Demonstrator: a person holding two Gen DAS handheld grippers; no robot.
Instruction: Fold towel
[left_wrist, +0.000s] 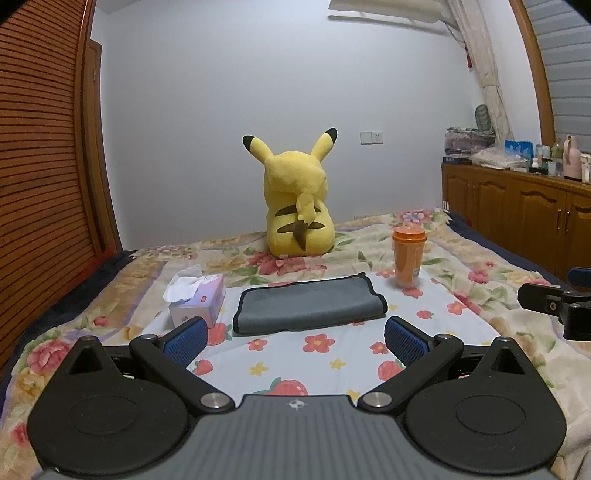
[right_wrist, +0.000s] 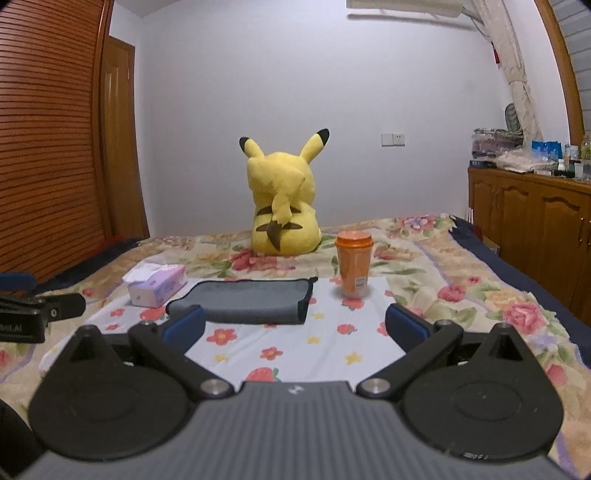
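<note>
Left wrist view is showing the left gripper (left_wrist: 295, 338) hovering released, near the grey towel (left_wrist: 308, 304) lying folded between tissue box (left_wrist: 197, 301) and orange cup (left_wrist: 408, 256); the right gripper (right_wrist: 295, 326) is likewise spread, both seemingly lining up for another fold

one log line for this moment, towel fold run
towel: folded on bed | left gripper: open, clear | right gripper: open, clear

One towel (left_wrist: 309, 304); one tissue box (left_wrist: 197, 300); one orange cup (left_wrist: 408, 256); one plush toy (left_wrist: 297, 206).
</note>
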